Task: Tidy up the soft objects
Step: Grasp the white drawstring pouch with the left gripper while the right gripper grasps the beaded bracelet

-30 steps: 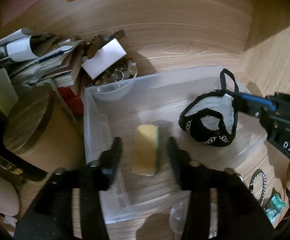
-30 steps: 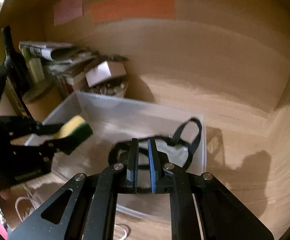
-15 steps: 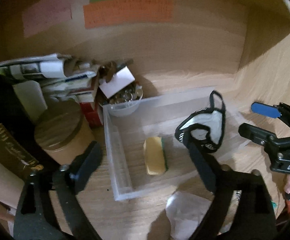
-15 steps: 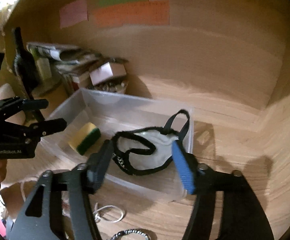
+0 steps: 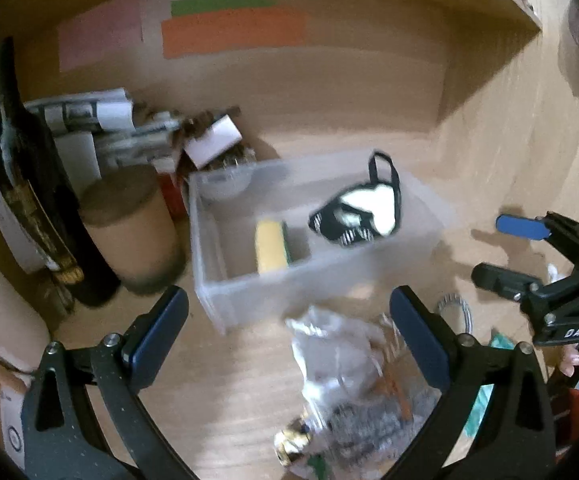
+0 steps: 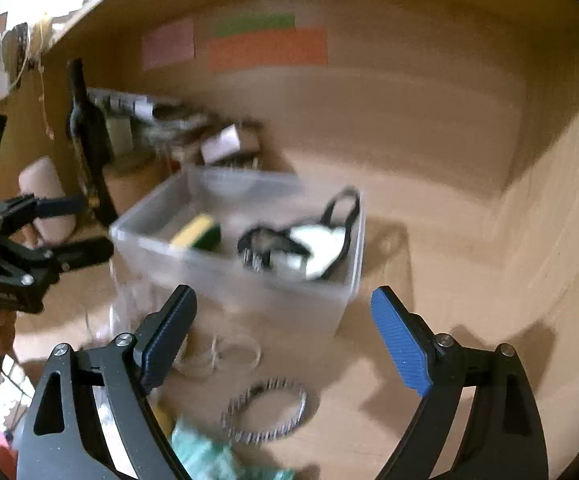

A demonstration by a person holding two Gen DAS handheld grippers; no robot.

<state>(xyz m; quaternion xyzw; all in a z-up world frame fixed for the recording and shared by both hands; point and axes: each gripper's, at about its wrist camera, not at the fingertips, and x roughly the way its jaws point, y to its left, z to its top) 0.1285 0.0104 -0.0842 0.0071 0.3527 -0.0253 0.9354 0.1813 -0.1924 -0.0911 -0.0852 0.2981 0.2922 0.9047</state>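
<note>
With both the left tongs (image 5: 285, 320) and right tongs (image 6: 285, 316) spread and empty, the crumpled plastic bag (image 5: 353, 396) near the bin (image 5: 209, 256) looks light, limp and slippery, best pinched at a bunched fold.

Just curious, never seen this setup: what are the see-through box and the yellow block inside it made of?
The box looks like frosted translucent plastic: its contents show hazily through the walls. The yellow block looks like a foam kitchen sponge, matte yellow with a dark green scouring layer along one side. Blur hides finer texture.

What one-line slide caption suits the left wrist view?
Open left gripper hovers before the clear plastic bin holding a yellow-green sponge and black-and-white fabric pouch.
</note>
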